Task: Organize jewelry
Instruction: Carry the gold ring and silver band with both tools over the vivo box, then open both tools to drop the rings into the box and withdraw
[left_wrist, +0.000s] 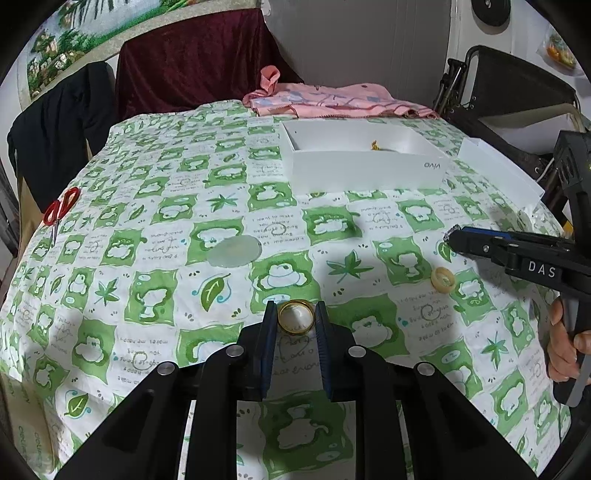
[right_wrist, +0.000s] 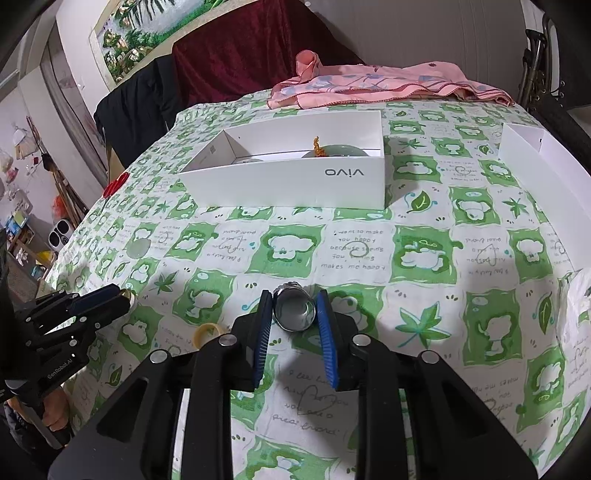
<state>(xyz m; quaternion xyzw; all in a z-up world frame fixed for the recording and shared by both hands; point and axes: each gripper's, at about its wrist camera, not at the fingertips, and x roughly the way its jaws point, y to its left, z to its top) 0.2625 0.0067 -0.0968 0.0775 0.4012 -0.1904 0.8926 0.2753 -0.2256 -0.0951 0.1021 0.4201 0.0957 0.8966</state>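
Note:
My left gripper (left_wrist: 295, 312) is shut on a gold ring (left_wrist: 295, 318), held just above the green-and-white tablecloth (left_wrist: 155, 221). My right gripper (right_wrist: 293, 301) is shut on a wide silver ring (right_wrist: 295, 312) with a textured top. Each gripper shows in the other's view: the right (left_wrist: 452, 235) at the right side, the left (right_wrist: 123, 294) at the left edge. A pale yellow ring (left_wrist: 442, 280) (right_wrist: 207, 332) lies loose on the cloth between them. An open white box (left_wrist: 369, 173) (right_wrist: 295, 177) stands farther back, with pale green pieces and a small gold piece (right_wrist: 317, 146) inside.
A pale green disc (left_wrist: 234, 251) lies left of centre on the cloth. Red scissors (left_wrist: 61, 208) rest near the left table edge. The box lid (right_wrist: 535, 166) sits at the right edge, and a pink cloth (left_wrist: 332, 99) lies behind the box. A hand (left_wrist: 563, 343) holds the right gripper's handle.

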